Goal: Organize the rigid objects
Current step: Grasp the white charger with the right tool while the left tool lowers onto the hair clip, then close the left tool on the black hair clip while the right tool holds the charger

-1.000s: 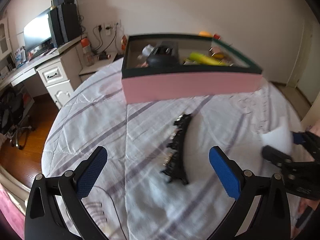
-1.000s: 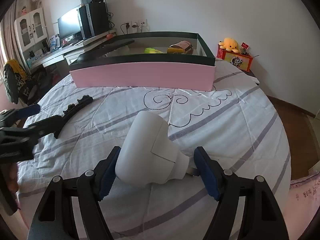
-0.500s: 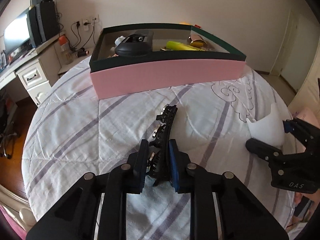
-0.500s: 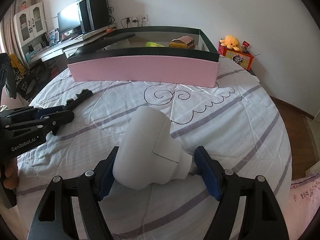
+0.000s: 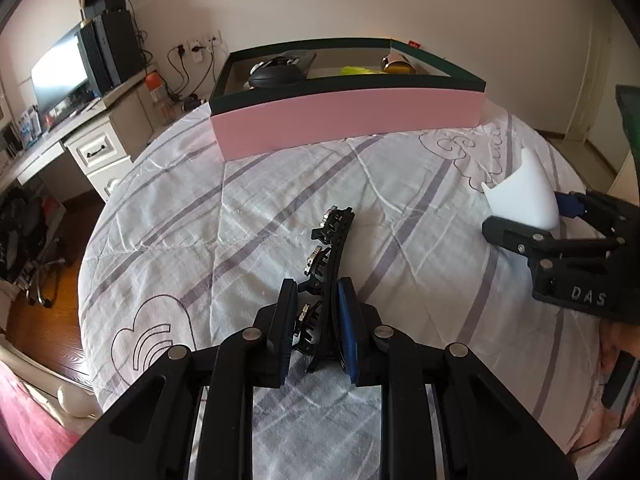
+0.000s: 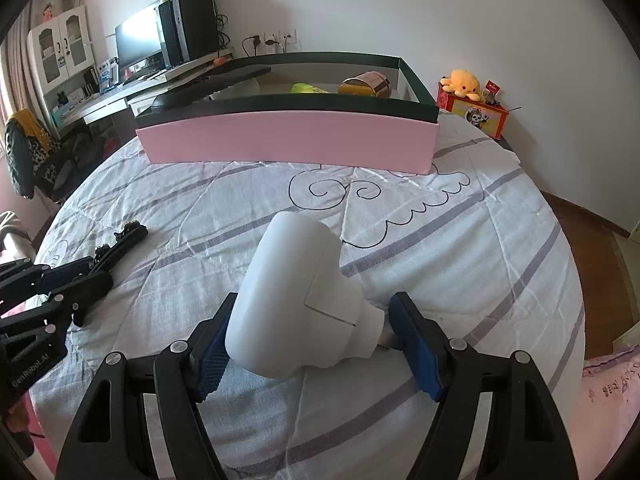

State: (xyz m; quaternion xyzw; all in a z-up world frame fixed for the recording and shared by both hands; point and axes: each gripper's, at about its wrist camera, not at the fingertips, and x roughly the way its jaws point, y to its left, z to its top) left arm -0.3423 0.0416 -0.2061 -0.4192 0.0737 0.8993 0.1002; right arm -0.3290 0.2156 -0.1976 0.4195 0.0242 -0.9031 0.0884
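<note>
- left hand-held gripper (image 5: pixel 318 326) clamped on near end of black hair clip (image 5: pixel 326 264); rest of the clip runs forward over the bed (image 5: pixel 180 208) toward the box
- right hand-held gripper (image 6: pixel 316 344) jaws wide around white hair dryer (image 6: pixel 296 296) lying on the bed; left pad touches its body, right pad stands clear of the neck
- pink box (image 6: pixel 288 144) with dark rim at far side of the bed, well apart from both; holds a black item, a yellow one and a gold one
- desk with monitor (image 6: pixel 138 44) behind, on the left
</note>
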